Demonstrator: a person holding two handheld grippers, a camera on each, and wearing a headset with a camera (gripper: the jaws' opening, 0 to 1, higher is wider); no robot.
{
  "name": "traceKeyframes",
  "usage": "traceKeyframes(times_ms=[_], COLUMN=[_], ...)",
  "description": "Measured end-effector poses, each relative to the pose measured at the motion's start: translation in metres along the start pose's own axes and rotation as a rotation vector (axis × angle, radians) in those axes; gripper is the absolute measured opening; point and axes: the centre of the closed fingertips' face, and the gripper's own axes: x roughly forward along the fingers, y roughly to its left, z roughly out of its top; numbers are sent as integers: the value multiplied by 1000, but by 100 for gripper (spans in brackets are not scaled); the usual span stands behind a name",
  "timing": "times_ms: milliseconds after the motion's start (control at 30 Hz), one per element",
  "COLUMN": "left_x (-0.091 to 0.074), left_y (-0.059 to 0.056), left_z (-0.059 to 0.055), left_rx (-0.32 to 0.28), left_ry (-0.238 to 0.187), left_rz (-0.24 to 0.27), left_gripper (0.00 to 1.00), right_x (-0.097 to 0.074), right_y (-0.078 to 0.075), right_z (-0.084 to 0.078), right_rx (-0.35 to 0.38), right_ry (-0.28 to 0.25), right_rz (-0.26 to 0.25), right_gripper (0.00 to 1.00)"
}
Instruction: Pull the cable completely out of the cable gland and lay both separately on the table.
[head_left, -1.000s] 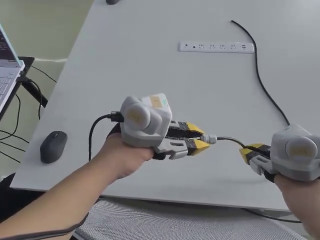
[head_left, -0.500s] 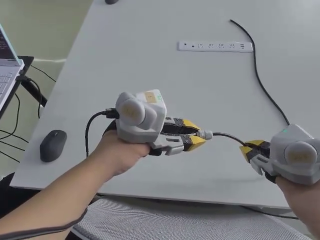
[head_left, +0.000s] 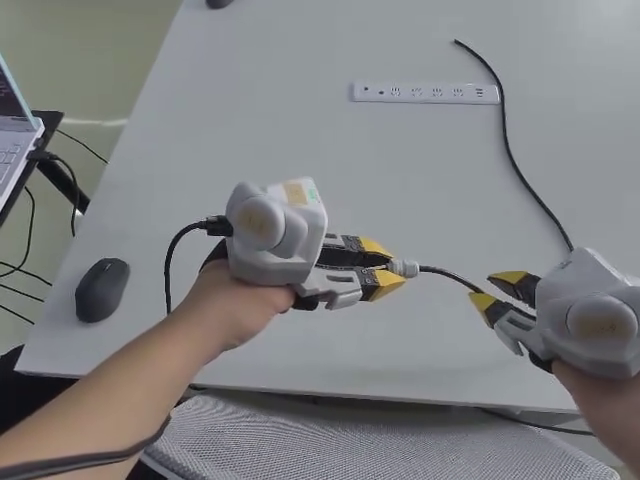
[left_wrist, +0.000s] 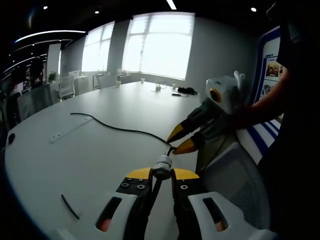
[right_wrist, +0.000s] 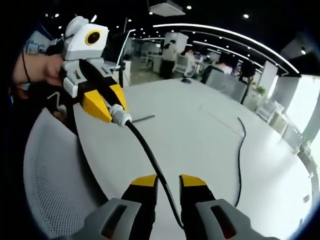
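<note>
left gripper (head_left: 390, 270): clamping its yellow tips on the cable gland (head_left: 405, 268), holding it above the near edge of the table (head_left: 300, 150)
cable (head_left: 445, 274): running rightward out of the cable gland, hanging above the table
right gripper (head_left: 500, 290): holding its jaws apart, the cable passing between them
power strip (head_left: 425, 92): lying far back on the table

Bright windows (left_wrist: 160, 45) behind the white table (head_left: 300, 200) — ceiling lights (right_wrist: 245, 16) glowing.
</note>
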Motion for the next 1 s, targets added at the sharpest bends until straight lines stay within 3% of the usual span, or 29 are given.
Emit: traceKeyframes(times_ms=[233,367,500,767,1000], left_x=[2,2,3,7,9], left_y=[-3,-3,-3,-4,-5], left_z=[-3,-2,-2,-4,-4], left_rx=[10,9,13,26,39], left_ry=[10,9,15,32,36], left_rz=[-8,-10,-13,-19,-22], left_gripper=[15,15,15,15,15], right_x=[0,4,6,8,8], right_y=[23,36,39,45,43], right_z=[34,41,46,44,41], right_rx=[-165,-251,-336,-399,-356], right_ry=[-44,-43,-38,-30,-28], right_rz=[46,75,72,91,88], right_gripper=[13,11,7,2,0])
